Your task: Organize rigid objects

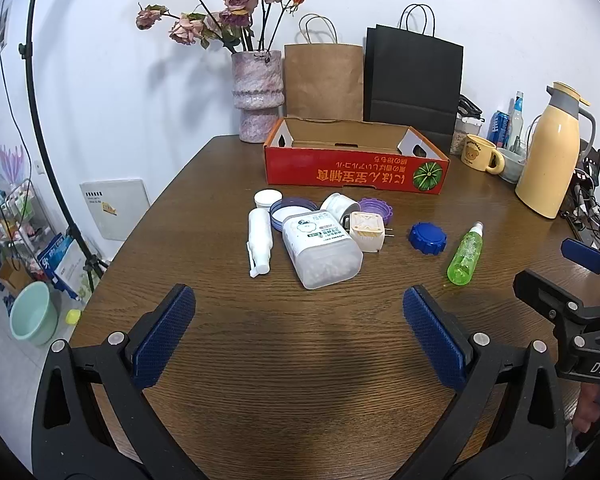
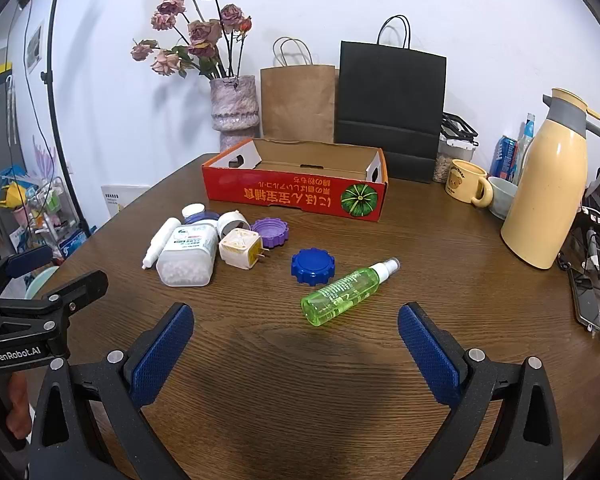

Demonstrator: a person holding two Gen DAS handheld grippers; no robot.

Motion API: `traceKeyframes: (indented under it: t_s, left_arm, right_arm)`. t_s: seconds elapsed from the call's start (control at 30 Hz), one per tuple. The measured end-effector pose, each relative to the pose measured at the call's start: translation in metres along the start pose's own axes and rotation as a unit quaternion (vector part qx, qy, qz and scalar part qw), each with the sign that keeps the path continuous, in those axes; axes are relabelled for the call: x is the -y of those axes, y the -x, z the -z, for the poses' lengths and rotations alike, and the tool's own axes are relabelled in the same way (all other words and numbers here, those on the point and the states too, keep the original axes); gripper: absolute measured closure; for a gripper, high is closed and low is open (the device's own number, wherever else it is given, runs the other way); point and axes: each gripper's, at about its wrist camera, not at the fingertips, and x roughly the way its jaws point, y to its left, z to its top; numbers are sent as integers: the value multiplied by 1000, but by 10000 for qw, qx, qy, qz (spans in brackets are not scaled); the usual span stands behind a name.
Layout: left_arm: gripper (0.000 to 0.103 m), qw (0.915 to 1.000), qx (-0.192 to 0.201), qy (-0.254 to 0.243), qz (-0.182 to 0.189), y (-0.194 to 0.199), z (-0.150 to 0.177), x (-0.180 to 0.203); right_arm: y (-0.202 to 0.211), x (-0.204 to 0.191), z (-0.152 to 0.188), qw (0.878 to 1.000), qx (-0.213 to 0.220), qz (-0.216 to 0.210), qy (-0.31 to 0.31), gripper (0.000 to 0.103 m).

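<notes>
Left wrist view shows the left tool [image 1: 299, 322] released, its blue pads spread wide over bare wood with nothing between them; the right tool [image 2: 296, 340] stands equally wide and empty, just short of the green spray bottle [image 2: 346, 292]. Nothing has been collected yet: the red cardboard box [image 1: 356, 174] at the far side of the bench [image 1: 284, 360] looks empty, so the sorting seems to be at its start. The loose items lie in front of the box: a white pill bottle [image 1: 320, 248] on its side, a white tube [image 1: 259, 240] touching its left flank, a cream plug adapter [image 1: 367, 230] on its right, a purple lid [image 1: 375, 209] and small white jars behind, a blue lid [image 1: 428, 238] apart to the right, and the spray bottle furthest right. A sensible next move is a first pick: the right tool is nearest the spray bottle, lying diagonally, so the wrist would need turning to close across its narrow body; the left tool faces the pill bottle, which may roll.
</notes>
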Motion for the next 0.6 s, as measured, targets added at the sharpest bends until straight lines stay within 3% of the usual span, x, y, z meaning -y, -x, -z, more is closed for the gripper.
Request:
traceKeyframes:
  t_s: [0.6]
  left_arm:
    - [0,10000,-5,18,6,0,2,0]
  right_arm:
    - [-2,1,2,10000,-15,14,19,0]
